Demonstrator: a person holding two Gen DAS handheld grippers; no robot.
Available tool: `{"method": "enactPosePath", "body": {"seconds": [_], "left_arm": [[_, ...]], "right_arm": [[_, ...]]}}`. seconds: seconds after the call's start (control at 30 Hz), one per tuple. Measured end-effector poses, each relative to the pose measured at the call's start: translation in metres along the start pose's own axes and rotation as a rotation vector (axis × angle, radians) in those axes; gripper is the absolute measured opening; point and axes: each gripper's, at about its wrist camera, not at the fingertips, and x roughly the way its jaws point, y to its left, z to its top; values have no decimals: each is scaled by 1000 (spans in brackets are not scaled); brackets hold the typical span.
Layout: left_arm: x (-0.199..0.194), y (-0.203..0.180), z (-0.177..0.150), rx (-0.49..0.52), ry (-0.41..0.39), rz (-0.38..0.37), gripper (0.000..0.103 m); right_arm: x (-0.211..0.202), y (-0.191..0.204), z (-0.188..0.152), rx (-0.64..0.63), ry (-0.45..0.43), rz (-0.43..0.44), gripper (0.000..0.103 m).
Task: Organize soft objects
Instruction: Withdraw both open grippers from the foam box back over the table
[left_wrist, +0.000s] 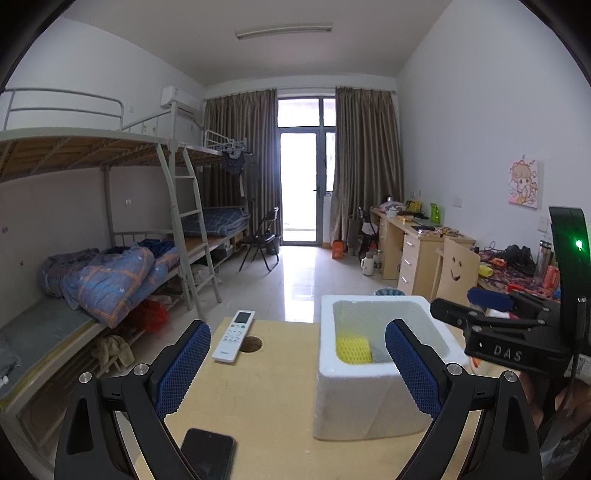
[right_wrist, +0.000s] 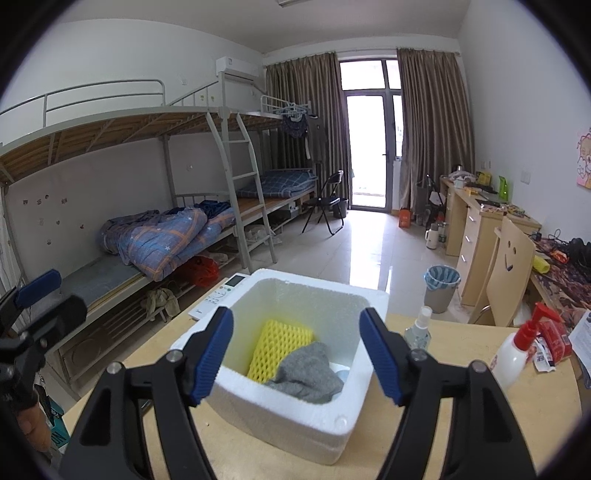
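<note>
So the soft stuff is already in the foam box: the yellow foam net lies flat on the bottom and the grey cloth is bunched up at about 4 o'clock from it, overlapping its corner. Both tongs are released and empty, right gripper hovering over the near rim of the box, left gripper hanging back above the table with the box at its 2 o'clock. My worry is the box itself, it looks light and one jaw clipping the rim could probably shove or tip it. The remote sits at 10 o'clock from the box near the far table edge, and the phone is right under the left gripper, so a careless sweep could knock either. On the right side the spray bottle and pump bottle look easy to topple too.
</note>
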Motion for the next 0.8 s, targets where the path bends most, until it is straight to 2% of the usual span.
{"method": "enactPosePath", "body": {"seconds": [0.27,0.5,0.63,0.73,0.8], "left_arm": [[-45,-8,-13,9,-72,-10,96],[-73,-20,-32,22,-84,-10,96],[-98,-24,-45,-21,-102,-30,96],[-115,-28,-51,-26,-132,4,96],[-122,-30,-55,-36,-136,-3,96]], "right_arm": [[-36,2,-15,6,-26,7,76],[-73,-1,-28,33,-80,27,77],[-89,-5,-35,51,-98,33,78],[-97,-4,-41,48,-109,26,78],[-102,-5,-45,48,-114,26,78]]}}
